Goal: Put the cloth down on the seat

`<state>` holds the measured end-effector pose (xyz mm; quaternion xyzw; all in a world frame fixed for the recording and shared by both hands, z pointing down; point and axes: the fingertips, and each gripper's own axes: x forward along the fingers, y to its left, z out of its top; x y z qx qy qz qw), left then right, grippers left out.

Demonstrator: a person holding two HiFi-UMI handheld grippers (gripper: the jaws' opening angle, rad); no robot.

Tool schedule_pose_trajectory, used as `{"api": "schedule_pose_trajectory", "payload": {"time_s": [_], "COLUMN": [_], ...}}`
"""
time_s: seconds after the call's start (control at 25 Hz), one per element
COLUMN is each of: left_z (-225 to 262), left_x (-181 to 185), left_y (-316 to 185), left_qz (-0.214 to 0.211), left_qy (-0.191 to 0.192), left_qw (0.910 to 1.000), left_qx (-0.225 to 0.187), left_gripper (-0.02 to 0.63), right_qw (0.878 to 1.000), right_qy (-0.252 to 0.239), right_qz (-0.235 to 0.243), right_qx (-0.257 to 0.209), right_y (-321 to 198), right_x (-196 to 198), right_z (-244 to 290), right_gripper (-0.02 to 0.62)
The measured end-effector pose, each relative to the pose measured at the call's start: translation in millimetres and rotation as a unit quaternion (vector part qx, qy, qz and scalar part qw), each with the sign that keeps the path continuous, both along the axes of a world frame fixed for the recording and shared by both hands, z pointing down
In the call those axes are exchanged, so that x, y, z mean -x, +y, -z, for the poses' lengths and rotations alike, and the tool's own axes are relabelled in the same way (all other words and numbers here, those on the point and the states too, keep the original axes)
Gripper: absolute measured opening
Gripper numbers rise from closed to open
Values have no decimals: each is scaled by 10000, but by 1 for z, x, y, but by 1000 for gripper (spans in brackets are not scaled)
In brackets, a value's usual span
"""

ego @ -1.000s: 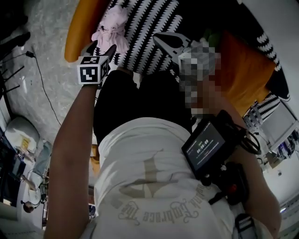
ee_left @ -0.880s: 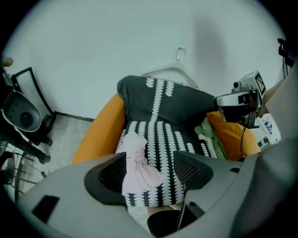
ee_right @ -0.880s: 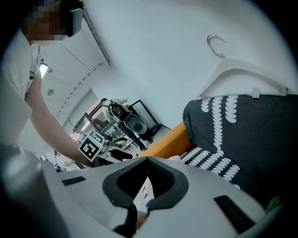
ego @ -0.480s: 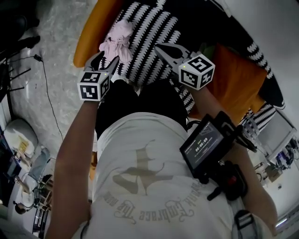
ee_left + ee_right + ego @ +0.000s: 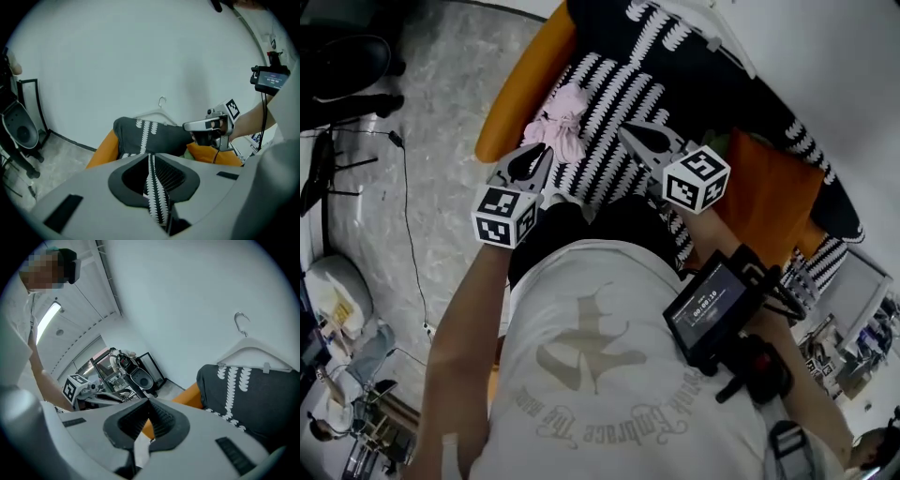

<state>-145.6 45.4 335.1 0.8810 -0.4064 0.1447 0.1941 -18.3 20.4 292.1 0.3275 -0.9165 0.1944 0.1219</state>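
A crumpled pink cloth (image 5: 561, 131) lies on the black-and-white patterned cover (image 5: 619, 84) of the orange seat (image 5: 525, 94); no gripper touches it. My left gripper (image 5: 544, 152) hangs just short of the cloth, its jaws closing to a narrow slit with nothing between them. In the left gripper view, the left gripper (image 5: 150, 155) shows only the patterned cover through that slit. My right gripper (image 5: 624, 131) hovers over the cover to the right of the cloth, shut and empty. In its own view the right gripper (image 5: 149, 401) has its jaws together.
An orange cushion (image 5: 778, 187) lies right of the cover. A clothes hanger (image 5: 241, 324) sits on the seat back against the white wall. Cables (image 5: 403, 187) and black stand legs cross the grey floor at left. A screen device (image 5: 712, 305) hangs on the person's chest.
The left gripper's jaws have gone from wide apart to nearly together, and it has drawn back from the pink cloth. The cloth stays on the seat. The right gripper has barely moved.
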Motion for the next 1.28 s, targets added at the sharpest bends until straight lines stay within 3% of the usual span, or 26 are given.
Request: {"api": "schedule_pose_trajectory", "payload": {"time_s": [0.44, 0.84, 1.28], "left_z": [14, 28, 48], "left_x": [78, 91, 149], "left_y": [80, 118, 100], "left_qz": [263, -317, -667], "left_qy": [580, 780, 1093], "left_qw": [9976, 9942, 9895], "left_qx": [-284, -662, -667], "left_gripper": [18, 18, 18], "right_qw": [9976, 9947, 9911], "right_qy": [301, 266, 561], "right_qz": [116, -510, -758], "right_qx": [-608, -850, -936], "right_y": [93, 158, 146], "right_x": [68, 78, 141], "right_z": [27, 27, 54], "right_gripper": [15, 15, 15]}}
